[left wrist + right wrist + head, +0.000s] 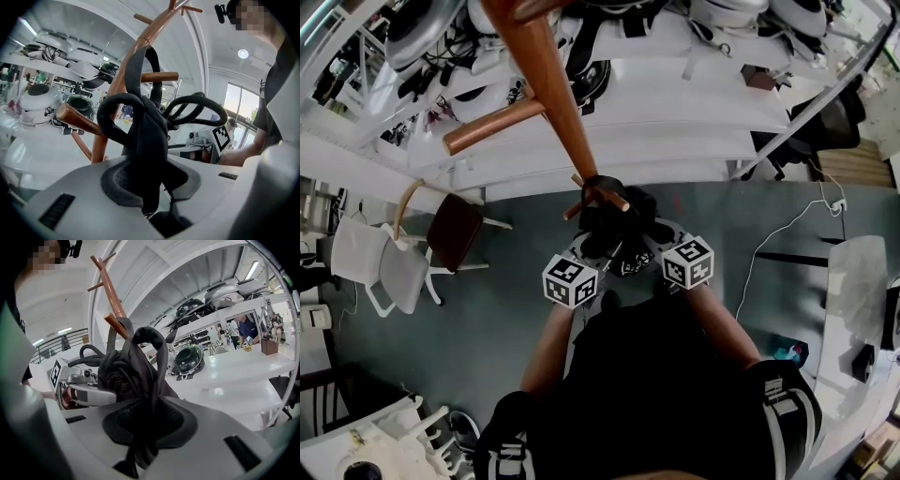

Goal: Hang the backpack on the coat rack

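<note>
The wooden coat rack point(546, 77) rises in front of me, with short pegs point(492, 127) sticking out. The black backpack point(622, 225) hangs bunched against the pole, and one of its strap loops point(602, 182) lies over a low peg point(617, 200). My left gripper point(592, 246) is shut on a black strap point(151, 136), which runs up to a loop around the pole point(139, 60) beside a peg point(160, 76). My right gripper point(649, 236) is shut on a fold of the backpack's fabric point(140, 366). The two grippers point(150, 183) point(149, 423) are close together, side by side.
A brown chair point(455, 231) and a white chair point(382, 268) stand on the floor at left. White shelves point(694, 112) with helmets point(188, 358) run behind the rack. A white cable point(787, 230) trails across the floor toward a white desk point(855, 291) at right.
</note>
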`<state>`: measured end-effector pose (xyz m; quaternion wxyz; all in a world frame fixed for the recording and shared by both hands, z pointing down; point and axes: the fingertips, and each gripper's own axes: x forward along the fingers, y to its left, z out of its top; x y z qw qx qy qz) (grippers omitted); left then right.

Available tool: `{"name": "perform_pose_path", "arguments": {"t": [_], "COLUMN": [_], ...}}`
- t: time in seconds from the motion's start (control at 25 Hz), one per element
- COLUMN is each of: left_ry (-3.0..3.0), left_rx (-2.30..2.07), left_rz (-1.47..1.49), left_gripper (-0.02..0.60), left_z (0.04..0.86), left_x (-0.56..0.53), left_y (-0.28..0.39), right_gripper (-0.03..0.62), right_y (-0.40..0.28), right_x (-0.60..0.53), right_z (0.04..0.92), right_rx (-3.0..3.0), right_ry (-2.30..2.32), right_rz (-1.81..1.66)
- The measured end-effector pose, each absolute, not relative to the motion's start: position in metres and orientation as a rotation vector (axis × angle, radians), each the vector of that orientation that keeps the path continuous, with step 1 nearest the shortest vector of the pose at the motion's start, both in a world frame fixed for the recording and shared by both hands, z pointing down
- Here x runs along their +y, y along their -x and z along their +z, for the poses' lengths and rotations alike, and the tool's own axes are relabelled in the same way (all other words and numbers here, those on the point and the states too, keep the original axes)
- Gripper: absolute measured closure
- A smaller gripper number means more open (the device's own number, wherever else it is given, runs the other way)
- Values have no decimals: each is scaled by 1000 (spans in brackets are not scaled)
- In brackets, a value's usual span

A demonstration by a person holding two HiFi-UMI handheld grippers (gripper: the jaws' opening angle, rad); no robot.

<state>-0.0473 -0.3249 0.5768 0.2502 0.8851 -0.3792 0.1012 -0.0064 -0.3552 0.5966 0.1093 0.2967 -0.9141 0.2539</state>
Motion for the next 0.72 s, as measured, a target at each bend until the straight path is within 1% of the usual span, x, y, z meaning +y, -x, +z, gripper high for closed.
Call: {"name": "perform_pose_path", "arguments": {"t": [0.24, 0.72], "left_ry": [-2405, -2378], "left_rx": [-1036, -1060], "left_rz": [250, 302], "left_gripper": [471, 471], "left_z": [574, 590], "left_x": [-331, -336], "left_y": [49, 49], "right_gripper": [513, 513], "right_y": [8, 11], "right_x": [-358, -364], "right_z": [602, 627], "right_rx": [-2672, -2630], "right_ry": [-868, -822], "right_rz": [761, 791]}}
